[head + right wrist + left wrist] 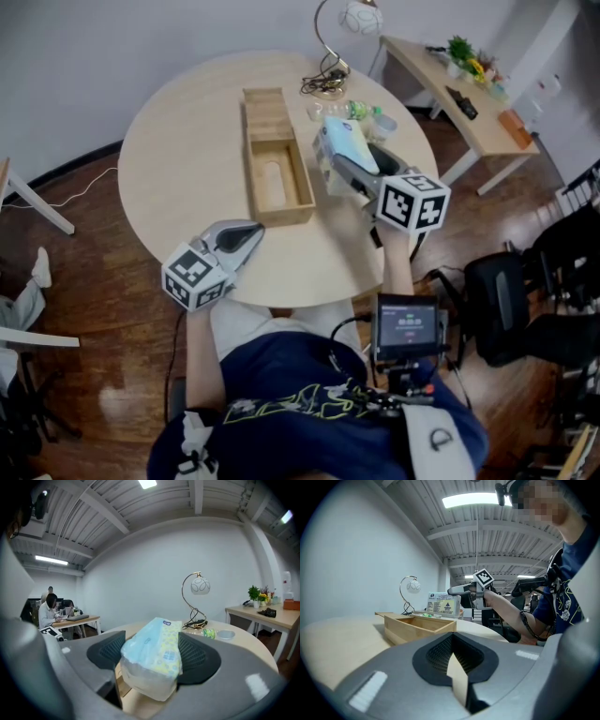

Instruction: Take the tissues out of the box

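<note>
An open wooden box (305, 185) lies on the round table (178, 141), and its inside looks empty. The left gripper view has the same box (419, 626) ahead on the tabletop. A light blue pack of tissues (345, 139) hangs over the table just right of the box. My right gripper (342, 157) is shut on it. Seen from the right gripper view, the pack (154, 660) fills the gap between both pads of that gripper (152, 645). My left gripper (253, 229) rests near the table's front edge with its jaws together and nothing held; its view (452, 654) shows only tabletop.
A curved lamp (349, 17) with a coiled cable (323, 82) stands at the table's far edge, next to a green bottle (361, 111) and a small dish (384, 124). A side table (469, 103) with a plant and a black chair (502, 305) are at the right.
</note>
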Tool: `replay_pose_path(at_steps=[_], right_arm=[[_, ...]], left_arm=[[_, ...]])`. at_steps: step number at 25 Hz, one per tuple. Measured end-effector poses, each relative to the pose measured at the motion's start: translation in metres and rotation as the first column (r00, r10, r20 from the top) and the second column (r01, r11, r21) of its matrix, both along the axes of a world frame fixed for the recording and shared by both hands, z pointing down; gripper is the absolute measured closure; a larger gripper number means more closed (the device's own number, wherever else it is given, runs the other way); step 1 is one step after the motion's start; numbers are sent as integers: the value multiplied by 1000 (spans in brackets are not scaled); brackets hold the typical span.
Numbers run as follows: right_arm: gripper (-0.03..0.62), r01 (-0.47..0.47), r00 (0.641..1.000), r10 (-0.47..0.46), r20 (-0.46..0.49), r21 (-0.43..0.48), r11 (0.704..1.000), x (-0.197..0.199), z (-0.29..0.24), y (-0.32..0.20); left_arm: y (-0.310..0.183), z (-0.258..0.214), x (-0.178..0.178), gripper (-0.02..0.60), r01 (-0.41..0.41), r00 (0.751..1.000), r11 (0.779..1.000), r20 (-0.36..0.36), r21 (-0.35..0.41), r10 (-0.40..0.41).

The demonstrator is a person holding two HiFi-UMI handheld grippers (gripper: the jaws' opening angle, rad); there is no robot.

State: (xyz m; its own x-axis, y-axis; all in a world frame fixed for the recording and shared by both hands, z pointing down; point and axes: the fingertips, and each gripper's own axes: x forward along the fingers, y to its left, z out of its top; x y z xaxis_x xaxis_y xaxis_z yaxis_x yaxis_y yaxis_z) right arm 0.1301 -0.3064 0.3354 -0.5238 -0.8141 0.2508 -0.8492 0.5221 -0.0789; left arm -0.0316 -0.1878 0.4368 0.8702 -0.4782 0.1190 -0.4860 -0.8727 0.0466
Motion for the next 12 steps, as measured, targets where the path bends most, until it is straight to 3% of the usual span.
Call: replay_pose_path(at_steps=[12], right_arm=[[249,-30,1000,29,-9,-50,998,17,27,-7]], left_arm=[[-1,1,1,581,0,1000,1000,1,-1,0]])
